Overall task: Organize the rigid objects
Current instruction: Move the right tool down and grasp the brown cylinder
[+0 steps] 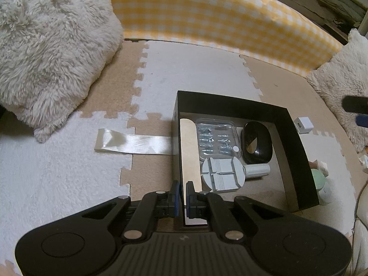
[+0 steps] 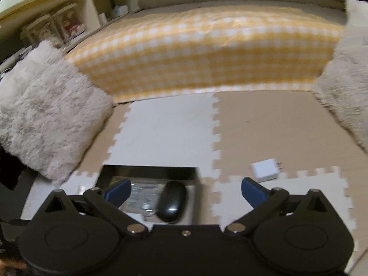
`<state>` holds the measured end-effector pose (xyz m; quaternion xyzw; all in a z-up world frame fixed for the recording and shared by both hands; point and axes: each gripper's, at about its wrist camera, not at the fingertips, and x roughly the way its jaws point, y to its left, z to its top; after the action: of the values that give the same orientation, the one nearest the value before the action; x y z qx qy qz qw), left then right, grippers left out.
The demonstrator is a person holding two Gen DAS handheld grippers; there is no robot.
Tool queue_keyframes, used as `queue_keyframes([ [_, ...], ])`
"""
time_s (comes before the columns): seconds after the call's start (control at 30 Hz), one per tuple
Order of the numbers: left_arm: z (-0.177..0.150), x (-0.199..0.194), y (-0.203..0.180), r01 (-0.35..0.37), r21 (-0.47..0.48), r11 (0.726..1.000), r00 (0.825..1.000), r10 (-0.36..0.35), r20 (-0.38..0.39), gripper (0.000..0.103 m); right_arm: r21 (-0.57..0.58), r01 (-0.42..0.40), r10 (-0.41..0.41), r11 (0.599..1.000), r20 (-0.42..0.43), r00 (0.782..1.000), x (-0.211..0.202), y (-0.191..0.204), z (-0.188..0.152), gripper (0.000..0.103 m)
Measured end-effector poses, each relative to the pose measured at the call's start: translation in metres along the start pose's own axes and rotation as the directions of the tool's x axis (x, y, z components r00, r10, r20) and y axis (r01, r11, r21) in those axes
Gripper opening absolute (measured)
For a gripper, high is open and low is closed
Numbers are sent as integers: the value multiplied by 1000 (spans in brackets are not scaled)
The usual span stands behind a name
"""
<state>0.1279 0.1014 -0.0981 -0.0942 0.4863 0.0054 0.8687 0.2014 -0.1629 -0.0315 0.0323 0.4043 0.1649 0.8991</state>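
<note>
A black open box (image 1: 296, 151) stands on the foam mat. Inside lie a clear plastic case of small metal parts (image 1: 218, 138), a black oval case (image 1: 257, 142), a grey round tool (image 1: 222, 174) and a white cylinder (image 1: 257, 170). My left gripper (image 1: 183, 191) is shut on the box's near left wall. In the right wrist view my right gripper (image 2: 186, 191) hangs wide open above the box (image 2: 149, 171). The black oval case (image 2: 171, 202) lies below it, untouched. A white charger plug (image 2: 264, 169) rests on the mat right of the box.
Fluffy cream cushions (image 1: 50, 53) (image 2: 46, 119) flank a yellow checked cushion (image 1: 207, 16) at the back. A shiny ribbon strip (image 1: 133, 142) lies left of the box. A pale green object (image 1: 319, 179) sits by its right wall. Shelves (image 2: 69, 18) stand far left.
</note>
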Motion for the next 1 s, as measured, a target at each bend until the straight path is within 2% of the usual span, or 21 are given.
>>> queue_keyframes([
  [0.33, 0, 0, 1, 4, -2, 1000, 1000, -4, -2, 4, 110, 146, -147, 983, 1, 989, -15, -67, -11, 103],
  [0.53, 0, 1, 1, 3, 2, 1000, 1000, -3, -6, 4, 145, 228, -218, 963, -77, 973, 1, -88, -18, 103],
  [0.67, -1, 1, 1, 2, 5, 1000, 1000, -2, -7, 4, 155, 230, -209, 961, -140, 968, 16, -98, -23, 102],
  [0.7, 0, 2, 1, 2, 6, 1000, 1000, -2, -7, 4, 143, 228, -206, 963, -153, 966, 21, -97, -24, 99],
  [0.73, -1, 2, 1, 2, 7, 1000, 1000, -2, -7, 4, 120, 225, -205, 967, -163, 965, 24, -95, -25, 92],
  [0.77, 0, 2, 1, 2, 7, 1000, 1000, -2, -7, 4, 91, 215, -197, 972, -171, 965, 28, -91, -26, 79],
  [0.8, 0, 2, 1, 2, 8, 1000, 1000, -2, -8, 4, 61, 203, -189, 977, -180, 965, 32, -87, -26, 72],
  [0.83, 0, 2, 1, 2, 8, 1000, 1000, -2, -8, 4, 33, 189, -179, 981, -189, 965, 35, -83, -27, 59],
  [0.87, 0, 2, 1, 2, 7, 1000, 1000, -2, -7, 4, 2, 173, -169, 985, -199, 965, 39, -78, -27, 52],
  [1.0, 0, 2, 1, 2, 7, 1000, 1000, -2, -8, 4, -154, 124, -157, 980, -230, 960, 55, -54, -33, 49],
])
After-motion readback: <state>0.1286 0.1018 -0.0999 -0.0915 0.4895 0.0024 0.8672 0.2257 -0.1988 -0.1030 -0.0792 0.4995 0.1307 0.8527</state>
